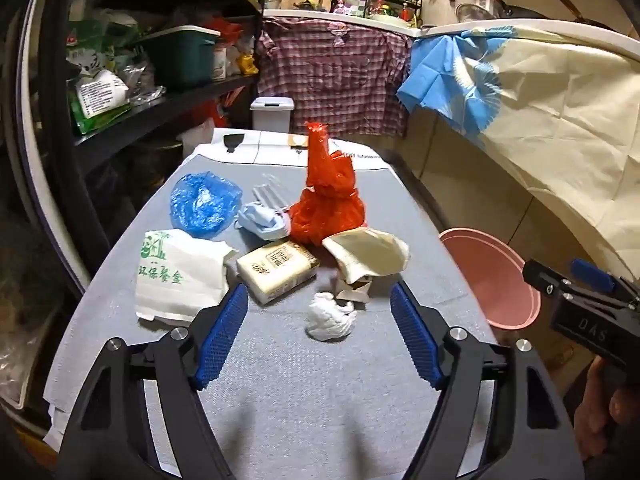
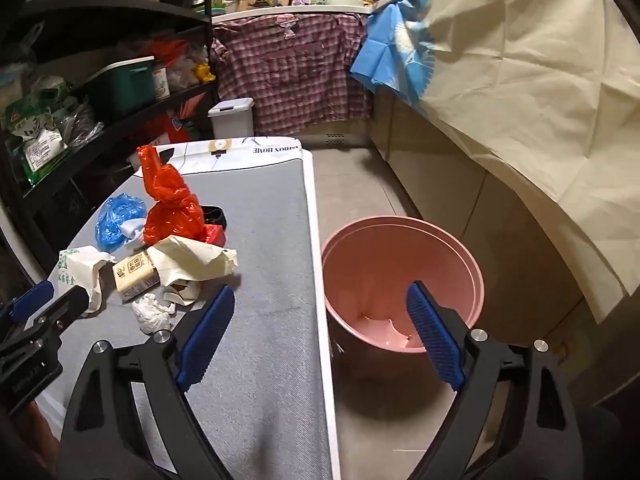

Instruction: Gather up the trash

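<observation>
The left gripper [image 1: 318,302], black-armed with blue ribbed pads, fills the lower frame of its own view, jaws spread wide, nothing between them. The right gripper [image 2: 320,306] matches it, tilted downward, jaws equally wide. A hand [image 1: 608,396] shows at lower right.

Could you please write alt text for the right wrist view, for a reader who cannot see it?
The open right gripper hovers over the edge of a grey padded table, holding nothing, with an empty pink plastic bucket on the floor just beyond. Left on the table lies trash: a knotted red plastic bag, a crumpled white tissue.
</observation>
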### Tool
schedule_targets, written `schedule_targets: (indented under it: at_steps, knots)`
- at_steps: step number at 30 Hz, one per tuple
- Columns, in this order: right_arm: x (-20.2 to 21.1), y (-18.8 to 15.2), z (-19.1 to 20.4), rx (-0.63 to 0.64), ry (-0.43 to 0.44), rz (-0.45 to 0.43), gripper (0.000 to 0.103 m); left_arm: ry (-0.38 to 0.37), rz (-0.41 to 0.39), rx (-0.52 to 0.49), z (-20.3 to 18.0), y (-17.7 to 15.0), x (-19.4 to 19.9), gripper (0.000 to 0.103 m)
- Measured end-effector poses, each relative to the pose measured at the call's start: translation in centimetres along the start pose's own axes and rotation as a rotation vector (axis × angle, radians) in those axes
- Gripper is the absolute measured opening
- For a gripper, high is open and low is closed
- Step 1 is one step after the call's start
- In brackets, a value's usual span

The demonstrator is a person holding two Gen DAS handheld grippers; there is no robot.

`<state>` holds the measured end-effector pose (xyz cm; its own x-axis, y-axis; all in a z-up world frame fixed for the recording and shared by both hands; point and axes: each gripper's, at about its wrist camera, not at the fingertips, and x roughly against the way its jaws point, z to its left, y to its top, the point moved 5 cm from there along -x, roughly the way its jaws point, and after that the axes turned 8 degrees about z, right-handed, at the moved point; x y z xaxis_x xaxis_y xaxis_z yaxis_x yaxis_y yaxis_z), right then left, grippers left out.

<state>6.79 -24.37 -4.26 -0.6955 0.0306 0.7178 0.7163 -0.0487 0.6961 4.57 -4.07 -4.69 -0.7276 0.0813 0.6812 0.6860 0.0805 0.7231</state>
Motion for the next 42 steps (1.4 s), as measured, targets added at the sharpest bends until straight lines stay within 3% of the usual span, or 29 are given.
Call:
schedule_targets:
  at_steps: [8, 42]
  knots:
    - [0.1, -1.7, -0.8, -0.029, -0.001, 0.034, 0.086, -0.023, 0.011, -0.017, -0.8, -0.2, 0.0, 0.072]
    - [0.3, -1.6, -0.7, -0.022, -0.029, 0.005, 0.085, -0.063, 0.019, -0.017, -0.8, -0.5, 0.3, 0.072]
